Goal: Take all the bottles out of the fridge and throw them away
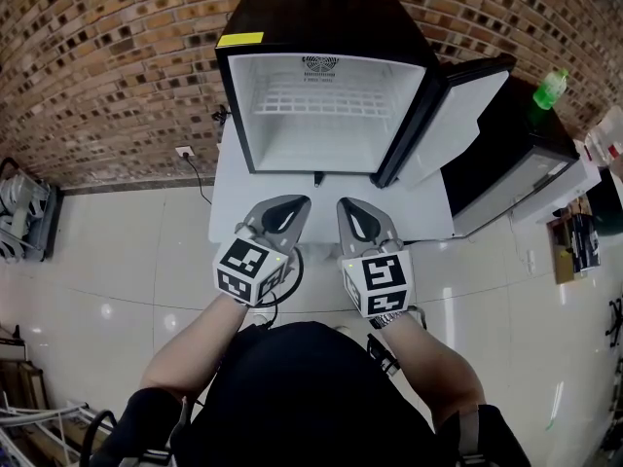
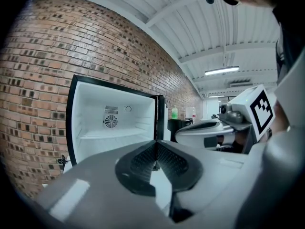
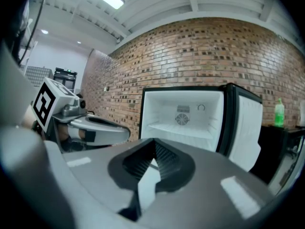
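Against brick wall: fridge, door open, inside bare, no bottle seen there. On dark desk right of fridge: green bottle, upright, well apart from claws, right claw nearer. Left claw and right claw clenched, empty.

The green bottle on the black cabinet is too small to read.

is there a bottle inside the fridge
No, the open fridge is bare white inside in the head view; the only bottle in sight stands outside it on a black cabinet.
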The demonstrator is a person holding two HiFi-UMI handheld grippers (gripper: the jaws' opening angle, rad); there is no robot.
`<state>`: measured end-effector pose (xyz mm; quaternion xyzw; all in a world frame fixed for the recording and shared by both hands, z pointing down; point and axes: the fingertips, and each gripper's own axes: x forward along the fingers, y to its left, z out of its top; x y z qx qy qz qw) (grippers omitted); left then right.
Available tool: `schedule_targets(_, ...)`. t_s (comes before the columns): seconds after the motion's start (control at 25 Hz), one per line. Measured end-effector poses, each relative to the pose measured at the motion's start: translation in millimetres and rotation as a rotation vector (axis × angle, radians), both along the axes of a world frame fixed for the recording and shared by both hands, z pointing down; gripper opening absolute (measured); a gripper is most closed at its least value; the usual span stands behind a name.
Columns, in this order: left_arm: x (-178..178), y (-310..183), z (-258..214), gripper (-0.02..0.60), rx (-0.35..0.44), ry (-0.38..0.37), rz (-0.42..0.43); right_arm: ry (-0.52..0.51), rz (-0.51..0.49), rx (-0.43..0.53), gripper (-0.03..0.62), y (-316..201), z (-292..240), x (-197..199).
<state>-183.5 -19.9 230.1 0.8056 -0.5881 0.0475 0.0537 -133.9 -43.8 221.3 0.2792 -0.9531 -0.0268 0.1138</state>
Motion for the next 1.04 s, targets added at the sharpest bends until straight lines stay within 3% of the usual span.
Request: schedule_targets(1.04,12,7,-2,0.003,0.000,-0.010,0.005,0.016,-0.013,0.008,0.003,6,-1,7)
